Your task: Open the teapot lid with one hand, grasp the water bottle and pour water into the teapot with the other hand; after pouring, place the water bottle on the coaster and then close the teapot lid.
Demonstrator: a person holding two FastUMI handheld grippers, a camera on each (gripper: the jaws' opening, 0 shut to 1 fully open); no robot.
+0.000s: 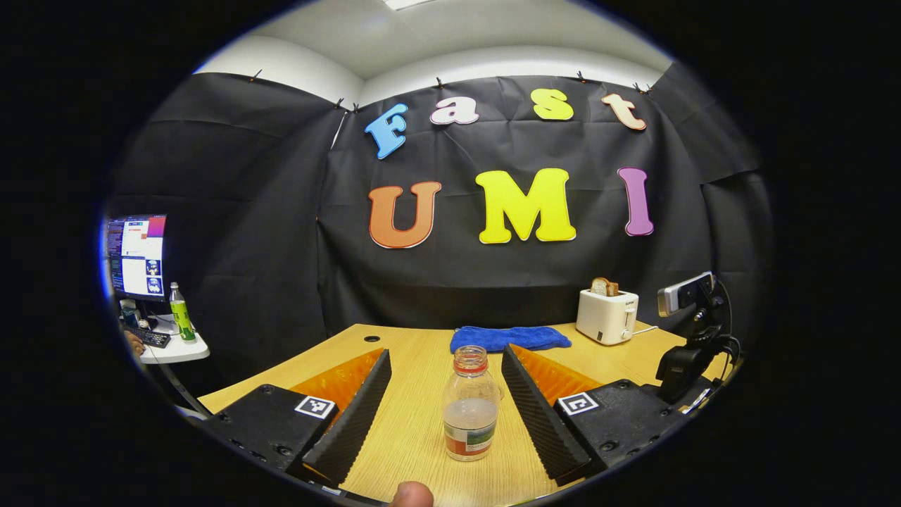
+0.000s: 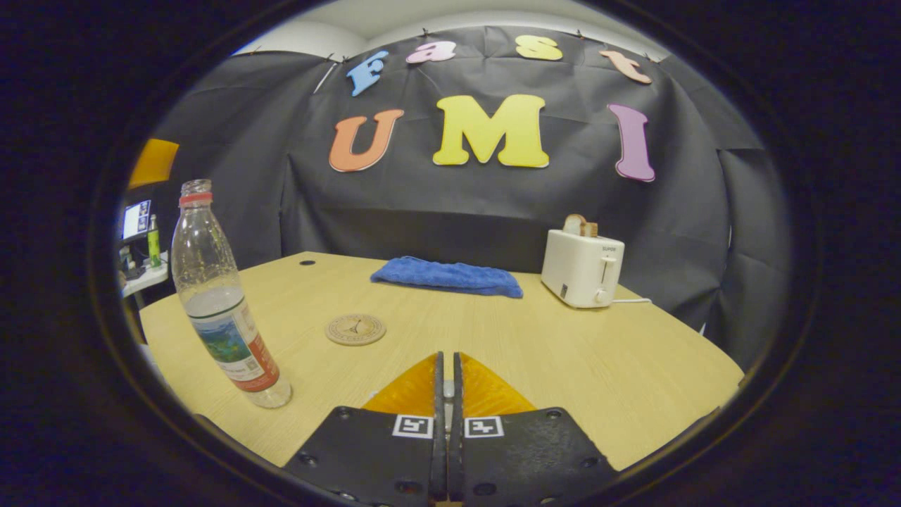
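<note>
The step in hand looks like the grasp of the water bottle (image 1: 470,403): the left gripper (image 1: 446,401) has its fingers spread wide, one on each side of the bottle and apart from it, nothing held. The bottle stands upright on the table (image 1: 415,366), long axis vertical, uncapped mouth pointing up, about a third full. In the right gripper view it stands toward the table's left edge, with the coaster (image 2: 355,329) near it toward the middle. The right gripper (image 2: 446,394) has its fingers pressed together on nothing. Next, I judge, the left fingers must close squarely on the bottle's body without tipping it.
</note>
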